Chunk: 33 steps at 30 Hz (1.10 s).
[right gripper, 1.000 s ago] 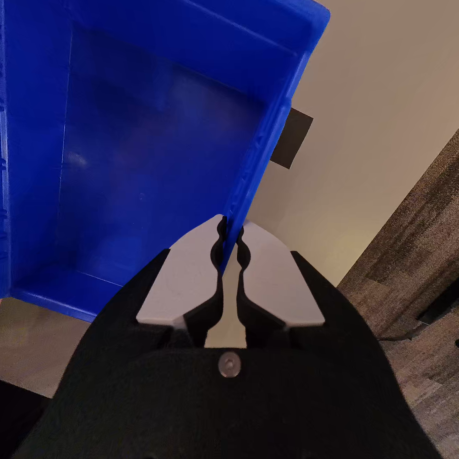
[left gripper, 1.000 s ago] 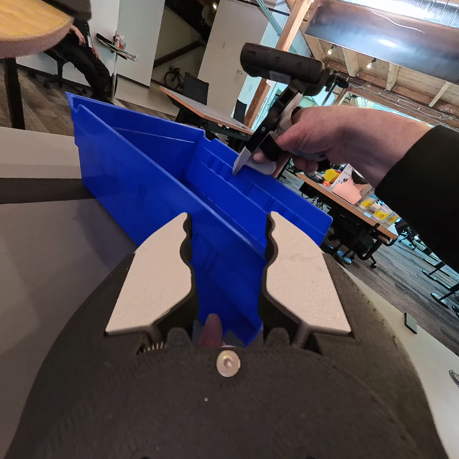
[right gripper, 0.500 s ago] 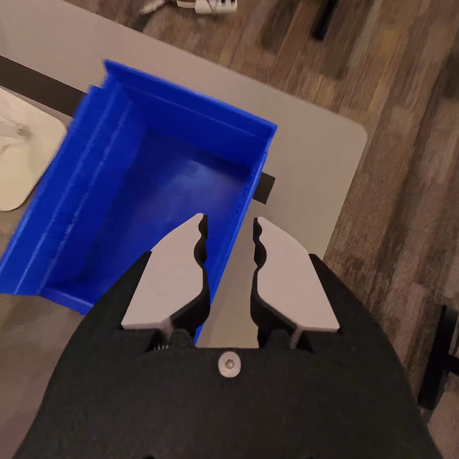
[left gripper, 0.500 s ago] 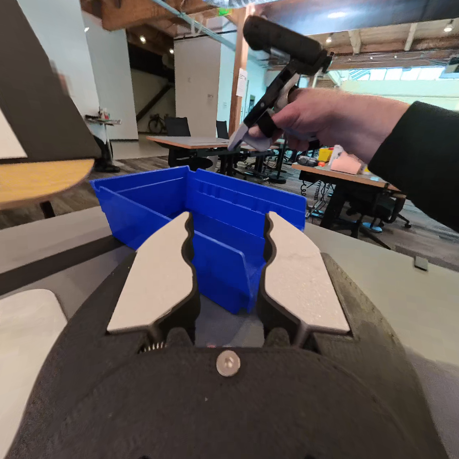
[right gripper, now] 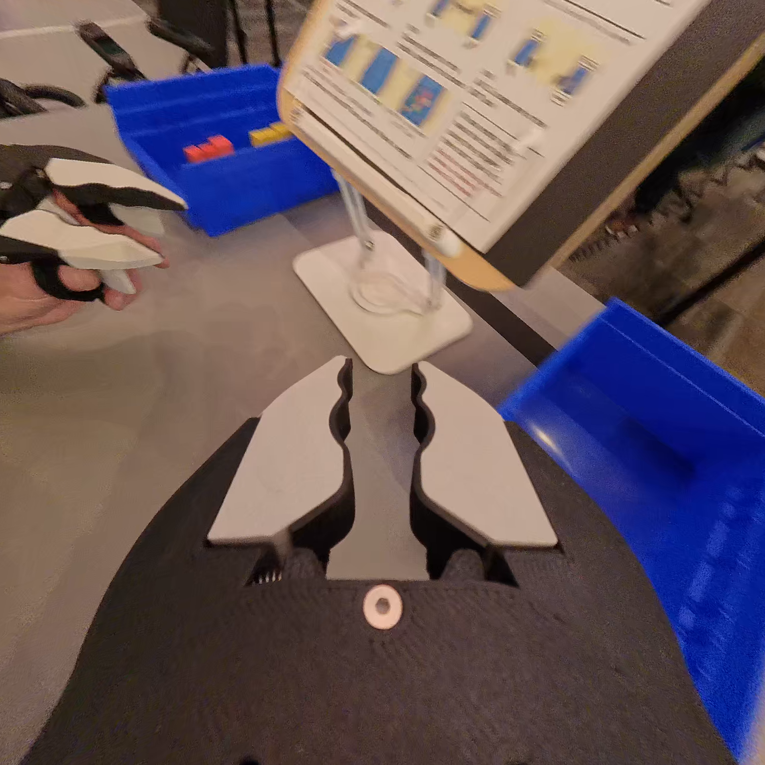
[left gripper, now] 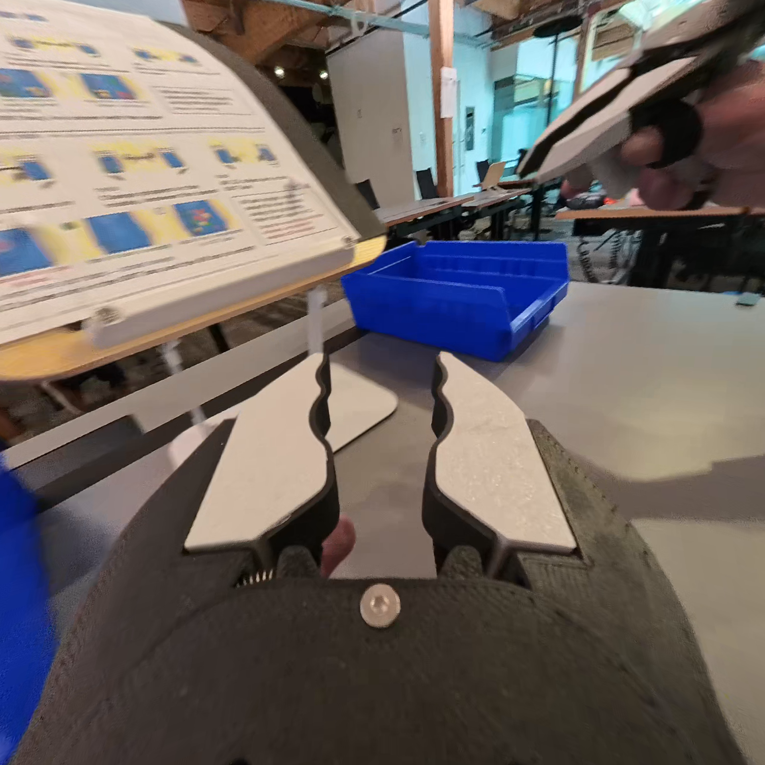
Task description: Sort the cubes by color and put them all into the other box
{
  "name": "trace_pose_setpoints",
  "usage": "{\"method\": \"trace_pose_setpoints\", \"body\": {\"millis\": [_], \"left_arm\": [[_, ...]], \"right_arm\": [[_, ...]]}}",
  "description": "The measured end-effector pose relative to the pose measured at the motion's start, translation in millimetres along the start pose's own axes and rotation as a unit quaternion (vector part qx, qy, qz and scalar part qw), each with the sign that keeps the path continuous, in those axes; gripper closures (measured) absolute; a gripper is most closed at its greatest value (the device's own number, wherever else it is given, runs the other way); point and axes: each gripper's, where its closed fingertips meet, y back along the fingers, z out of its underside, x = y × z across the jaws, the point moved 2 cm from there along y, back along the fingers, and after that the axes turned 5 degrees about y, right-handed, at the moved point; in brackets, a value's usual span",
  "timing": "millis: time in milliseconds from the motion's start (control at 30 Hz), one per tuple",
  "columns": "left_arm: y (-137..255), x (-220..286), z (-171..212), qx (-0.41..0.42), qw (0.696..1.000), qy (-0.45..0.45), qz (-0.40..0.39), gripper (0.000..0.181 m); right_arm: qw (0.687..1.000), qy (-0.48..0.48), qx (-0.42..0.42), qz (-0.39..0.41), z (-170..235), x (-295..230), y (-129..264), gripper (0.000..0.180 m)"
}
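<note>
An empty blue box (left gripper: pixel 455 306) stands on the grey table (left gripper: pixel 621 393), ahead of my left gripper (left gripper: pixel 381 364), which is open and empty. In the right wrist view this box (right gripper: pixel 641 455) lies close on the right. A second blue box (right gripper: pixel 232 186) at the far left holds red cubes (right gripper: pixel 207 150) and yellow cubes (right gripper: pixel 269 134). My right gripper (right gripper: pixel 381 364) is open and empty above the table. The left gripper also shows there (right gripper: pixel 172 232), open in a hand. The right gripper (left gripper: pixel 528 163) shows blurred at the top right of the left wrist view.
An instruction board (right gripper: pixel 476 103) on a clear stand with a white base plate (right gripper: pixel 385 323) stands between the two boxes, overhanging the table. A blue blur (left gripper: pixel 16 579) is at the left edge. Office desks and chairs are behind. The left gripper's tips are roughly 20 cm from the right gripper's.
The right gripper was shut on the empty box's rim and let go of it. The box, tilted before, now rests flat on the table. Both grippers have drawn back from it.
</note>
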Motion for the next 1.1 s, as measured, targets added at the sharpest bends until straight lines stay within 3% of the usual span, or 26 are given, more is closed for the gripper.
{"method": "trace_pose_setpoints", "body": {"millis": [300,533,933,1100], "left_arm": [[112.1,-85.8,20.9,-0.055,0.986,-0.077,-0.137,0.152],[173.7,-142.9,52.2,-0.108,0.967,-0.059,-0.223,0.156],[191.5,-188.8,37.5,-0.12,0.95,-0.098,-0.272,0.16],[178.1,-208.9,7.1,-0.177,0.93,-0.21,-0.245,0.149]], "right_arm": [[0.992,0.058,0.053,-0.097,-6.2,-116.0,-117.5,0.166],[0.984,0.138,0.074,-0.082,17.8,-141.9,-164.4,0.174],[0.979,0.176,0.055,-0.091,41.2,-148.4,-167.6,0.175],[0.979,0.174,0.05,-0.098,44.4,-149.8,-168.2,0.174]]}}
